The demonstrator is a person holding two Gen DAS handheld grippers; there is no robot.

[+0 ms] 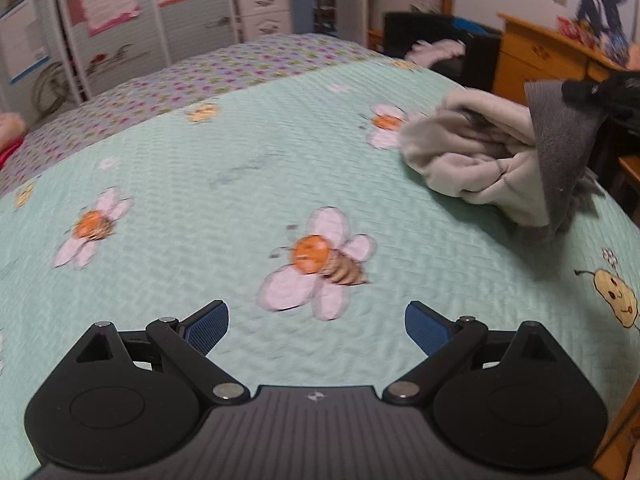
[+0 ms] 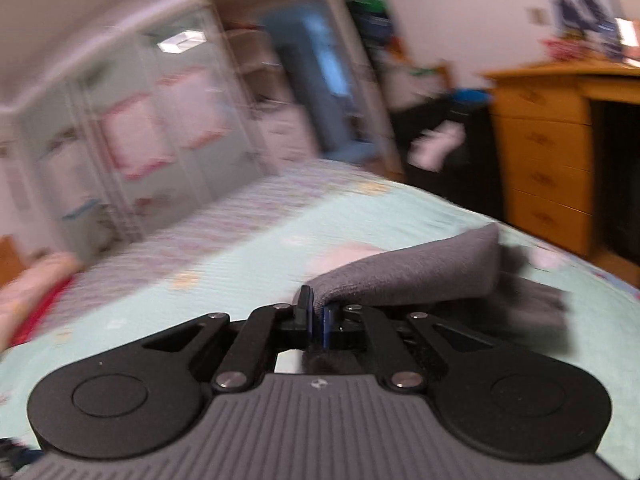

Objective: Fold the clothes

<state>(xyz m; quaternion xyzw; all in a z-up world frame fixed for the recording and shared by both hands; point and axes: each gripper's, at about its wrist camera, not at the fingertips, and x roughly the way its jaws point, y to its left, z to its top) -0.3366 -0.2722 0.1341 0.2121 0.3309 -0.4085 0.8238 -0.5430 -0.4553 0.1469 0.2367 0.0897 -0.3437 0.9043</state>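
Right wrist view: the right tongs (image 2: 316, 314) are pinched nearly shut on a corner of a dark grey garment (image 2: 420, 272), whose soft fleecy cloth bends away to the right and sags toward the bed (image 2: 240, 248). Left wrist view: the left tongs (image 1: 316, 328) stand wide apart and hold nothing, hovering over a mint bedspread (image 1: 200, 184) printed with flowers and bees. Far to the right, a crumpled pale grey garment (image 1: 472, 160) lies bunched on the bedspread, with the dark grey cloth hanging as a raised flap against it, lifted from above by the other tongs.

Both pieces look light, limp and thick. They will likely drape and stretch rather than hold shape, so a single pinch leaves the rest trailing. A second hold on a free corner or hem seems best.
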